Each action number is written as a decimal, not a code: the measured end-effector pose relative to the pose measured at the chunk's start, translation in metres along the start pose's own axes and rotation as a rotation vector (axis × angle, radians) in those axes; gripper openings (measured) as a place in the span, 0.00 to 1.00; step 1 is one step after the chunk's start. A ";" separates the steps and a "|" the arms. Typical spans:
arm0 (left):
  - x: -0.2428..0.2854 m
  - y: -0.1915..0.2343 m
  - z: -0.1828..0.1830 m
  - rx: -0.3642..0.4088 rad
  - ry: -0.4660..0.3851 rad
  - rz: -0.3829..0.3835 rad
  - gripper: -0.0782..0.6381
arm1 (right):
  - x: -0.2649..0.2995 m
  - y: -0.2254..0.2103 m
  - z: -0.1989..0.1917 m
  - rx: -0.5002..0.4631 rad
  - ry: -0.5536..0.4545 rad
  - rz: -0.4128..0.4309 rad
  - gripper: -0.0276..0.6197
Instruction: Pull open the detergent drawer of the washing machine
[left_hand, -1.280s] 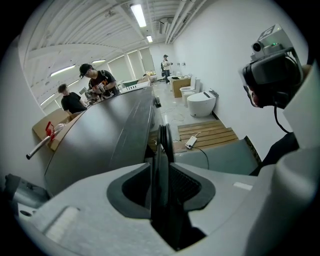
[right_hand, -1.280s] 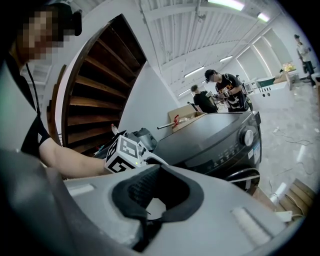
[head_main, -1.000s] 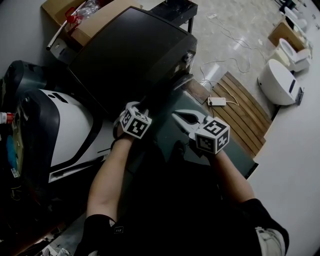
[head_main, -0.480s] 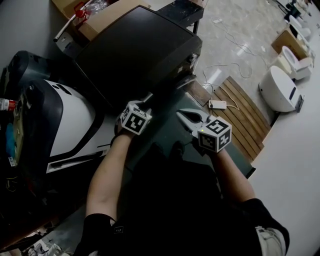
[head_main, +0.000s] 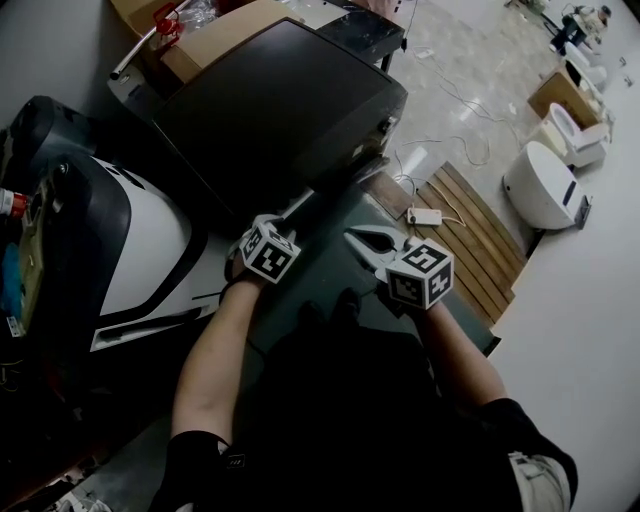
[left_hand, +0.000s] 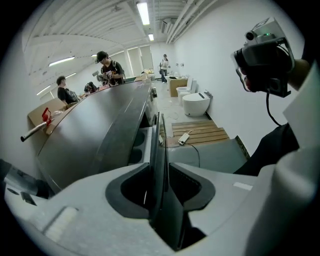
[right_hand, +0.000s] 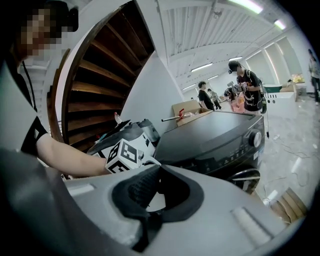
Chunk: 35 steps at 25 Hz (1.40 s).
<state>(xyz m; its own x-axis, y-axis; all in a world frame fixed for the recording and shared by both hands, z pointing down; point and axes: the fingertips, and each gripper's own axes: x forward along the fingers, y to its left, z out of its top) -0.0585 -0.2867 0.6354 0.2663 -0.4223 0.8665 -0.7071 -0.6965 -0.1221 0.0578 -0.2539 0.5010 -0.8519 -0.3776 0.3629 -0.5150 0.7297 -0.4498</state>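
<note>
One big dark washing machine (head_main: 280, 110) fills the upper middle of the head view. Its front faces the person (head_main: 340, 420), so the drawer is easy to reach. The detergent drawer (left_hand: 145, 146) sits just left of the middle in the left gripper view. It looks partly out, since its pockets (left_hand: 136, 141) show. The drawer's thin front plate (left_hand: 159, 150) stands between the jaws of the left gripper (left_hand: 161, 172). Those jaws have just been closing but look loose round the plate, I think to get a hold for pulling. Right of the middle in the head view, the right gripper (head_main: 358, 240) has its jaws spread and empty, likely waiting out of the way.
</note>
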 end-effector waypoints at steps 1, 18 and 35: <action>0.000 0.000 -0.001 0.002 -0.007 -0.003 0.28 | 0.002 0.005 -0.002 0.003 0.005 -0.001 0.05; -0.013 -0.034 -0.004 0.014 -0.099 -0.095 0.17 | -0.027 0.033 -0.035 0.046 -0.008 -0.167 0.05; -0.009 -0.091 0.001 -0.051 -0.050 -0.123 0.17 | -0.056 0.011 -0.050 0.054 0.001 -0.081 0.05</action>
<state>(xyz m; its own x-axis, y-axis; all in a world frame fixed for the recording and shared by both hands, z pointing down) 0.0042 -0.2201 0.6383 0.3842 -0.3649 0.8481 -0.6995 -0.7145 0.0094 0.1049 -0.1964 0.5166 -0.8073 -0.4333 0.4006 -0.5864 0.6650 -0.4624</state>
